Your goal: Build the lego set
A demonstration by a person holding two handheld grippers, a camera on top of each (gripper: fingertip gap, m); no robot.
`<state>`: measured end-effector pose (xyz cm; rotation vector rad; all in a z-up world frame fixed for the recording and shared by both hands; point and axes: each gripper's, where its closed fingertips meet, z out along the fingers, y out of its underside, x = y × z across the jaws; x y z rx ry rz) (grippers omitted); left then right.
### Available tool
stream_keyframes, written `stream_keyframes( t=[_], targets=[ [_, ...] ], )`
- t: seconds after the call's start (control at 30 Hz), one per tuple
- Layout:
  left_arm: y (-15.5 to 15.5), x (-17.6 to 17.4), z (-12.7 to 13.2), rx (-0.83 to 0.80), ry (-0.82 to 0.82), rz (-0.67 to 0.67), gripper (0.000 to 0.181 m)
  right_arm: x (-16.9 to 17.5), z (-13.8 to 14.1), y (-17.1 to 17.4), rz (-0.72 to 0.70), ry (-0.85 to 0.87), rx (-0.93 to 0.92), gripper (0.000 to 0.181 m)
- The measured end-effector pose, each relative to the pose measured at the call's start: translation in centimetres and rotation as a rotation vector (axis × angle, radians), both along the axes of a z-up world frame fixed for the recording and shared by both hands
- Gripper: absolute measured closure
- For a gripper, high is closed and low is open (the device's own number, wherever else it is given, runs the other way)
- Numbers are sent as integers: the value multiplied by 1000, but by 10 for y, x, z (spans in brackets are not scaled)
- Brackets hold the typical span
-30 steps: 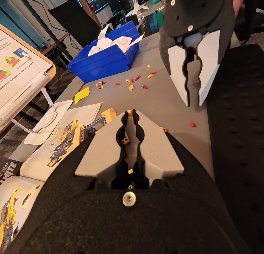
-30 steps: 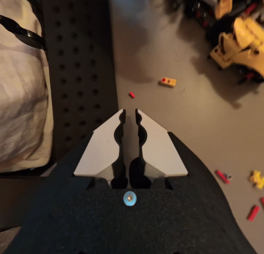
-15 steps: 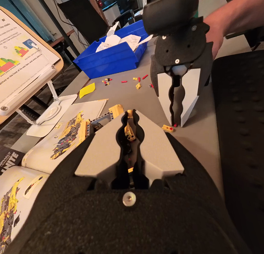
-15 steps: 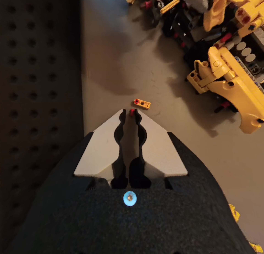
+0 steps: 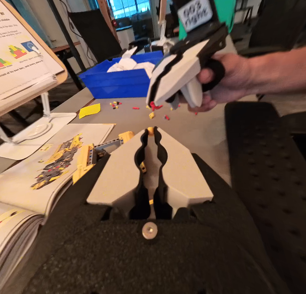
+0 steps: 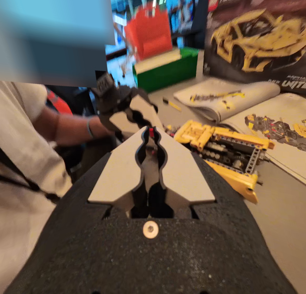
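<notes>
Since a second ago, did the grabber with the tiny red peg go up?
Yes. The right gripper rose off the grey table, now pinching the tiny red peg, beside the blue bin.

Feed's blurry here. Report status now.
Right tool shut on red pin, lifted. Left tool shut on yellow piece. Yellow model on table, nothing between.

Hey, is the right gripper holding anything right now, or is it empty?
Holding. The right gripper is shut on a small red pin, pinched at its fingertips; the left wrist view shows the pin there too.
</notes>
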<state>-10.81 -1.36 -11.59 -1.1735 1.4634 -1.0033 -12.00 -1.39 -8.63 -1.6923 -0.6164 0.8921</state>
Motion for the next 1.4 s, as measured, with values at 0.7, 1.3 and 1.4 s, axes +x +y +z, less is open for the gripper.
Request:
stream_keyframes(
  t=[0.7,1.3,1.4],
  targets=[
    [4,-8,25,-193,-123,-35,174,-5,5,14,-62,267,-60,177],
    [-8,4,-13,217,56,4,174,117,-125,-83,161,-1054,-632,177],
    [-7,4,-15,228,64,8,174,133,-138,-92,159,-1108,-681,177]
  ],
)
